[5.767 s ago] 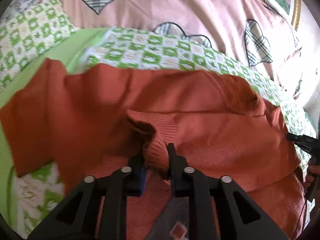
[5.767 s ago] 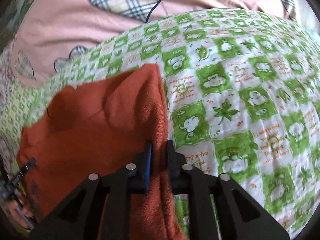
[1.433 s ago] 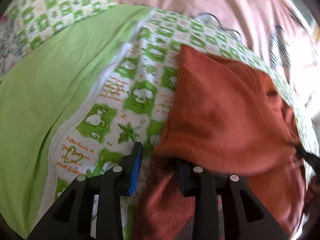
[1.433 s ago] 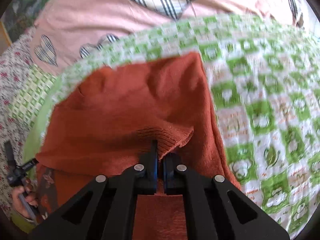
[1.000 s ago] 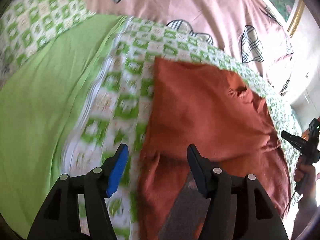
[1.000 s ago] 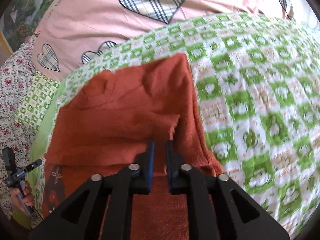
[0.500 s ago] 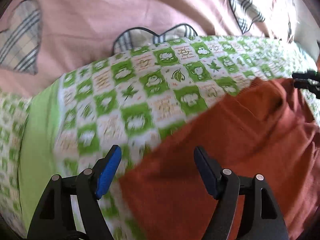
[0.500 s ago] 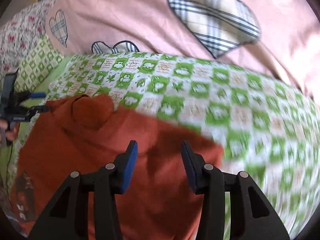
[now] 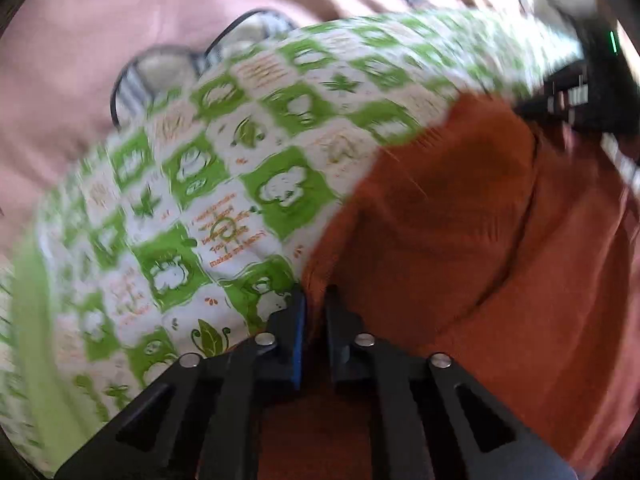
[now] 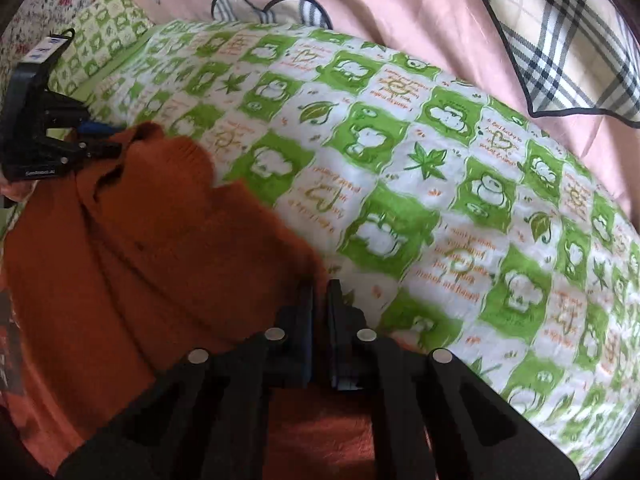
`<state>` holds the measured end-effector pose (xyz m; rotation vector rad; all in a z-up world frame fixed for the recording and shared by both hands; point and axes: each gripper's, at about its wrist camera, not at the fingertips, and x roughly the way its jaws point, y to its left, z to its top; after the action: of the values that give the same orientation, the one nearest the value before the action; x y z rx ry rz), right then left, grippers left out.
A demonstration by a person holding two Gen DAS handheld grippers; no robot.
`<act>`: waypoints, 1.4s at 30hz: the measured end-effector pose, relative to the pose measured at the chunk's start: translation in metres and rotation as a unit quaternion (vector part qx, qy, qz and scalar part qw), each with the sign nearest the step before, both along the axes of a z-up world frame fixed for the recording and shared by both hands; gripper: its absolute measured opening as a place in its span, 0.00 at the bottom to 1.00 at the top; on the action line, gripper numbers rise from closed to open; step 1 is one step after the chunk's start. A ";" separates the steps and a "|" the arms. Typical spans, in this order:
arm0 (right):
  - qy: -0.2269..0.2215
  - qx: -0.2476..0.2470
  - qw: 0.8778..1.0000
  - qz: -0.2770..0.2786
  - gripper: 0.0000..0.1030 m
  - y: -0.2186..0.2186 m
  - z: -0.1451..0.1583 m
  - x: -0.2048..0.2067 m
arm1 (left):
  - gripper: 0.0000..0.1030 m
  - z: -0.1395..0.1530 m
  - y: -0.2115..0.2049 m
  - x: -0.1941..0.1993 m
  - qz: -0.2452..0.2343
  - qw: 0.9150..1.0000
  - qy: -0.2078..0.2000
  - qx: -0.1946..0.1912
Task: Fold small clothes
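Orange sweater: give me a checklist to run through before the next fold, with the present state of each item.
1. Left hand-held gripper shut on the orange sweater at its corner: ok.
2. Right hand-held gripper shut on the opposite corner of the top edge: ok.
3. Both grips at the edge, not mid-fabric: ok.
4. Collar lying flat: not ok; in the right wrist view it bulges up beside the left gripper.
5. Sweater fully on the green checked sheet: cannot tell; its lower part runs out of view.
6. Sleeves lying tucked in: cannot tell; neither view shows a sleeve clearly, and the left wrist view is blurred.
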<state>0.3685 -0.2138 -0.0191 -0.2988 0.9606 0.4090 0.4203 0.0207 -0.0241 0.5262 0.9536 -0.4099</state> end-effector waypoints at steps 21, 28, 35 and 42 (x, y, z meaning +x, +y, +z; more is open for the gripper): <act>-0.060 0.148 0.967 -0.200 0.29 -0.054 0.046 -0.074 | 0.38 0.065 0.051 -0.058 0.195 0.975 -0.077 -0.077; -0.025 0.195 0.959 -0.207 0.46 -0.059 0.042 -0.202 | 0.55 0.052 0.074 -0.207 0.245 0.956 -0.045 -0.152; 0.005 0.229 0.946 -0.227 0.46 -0.054 0.016 -0.293 | 0.57 0.020 0.095 -0.308 0.297 0.936 -0.003 -0.190; -0.001 0.250 0.937 -0.246 0.52 -0.052 0.017 -0.357 | 0.64 0.015 0.108 -0.372 0.313 0.925 0.002 -0.214</act>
<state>0.0113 -0.2656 -0.0022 0.4010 0.8596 0.1791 0.0484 0.1284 -0.0088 -0.1869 0.9462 -0.0296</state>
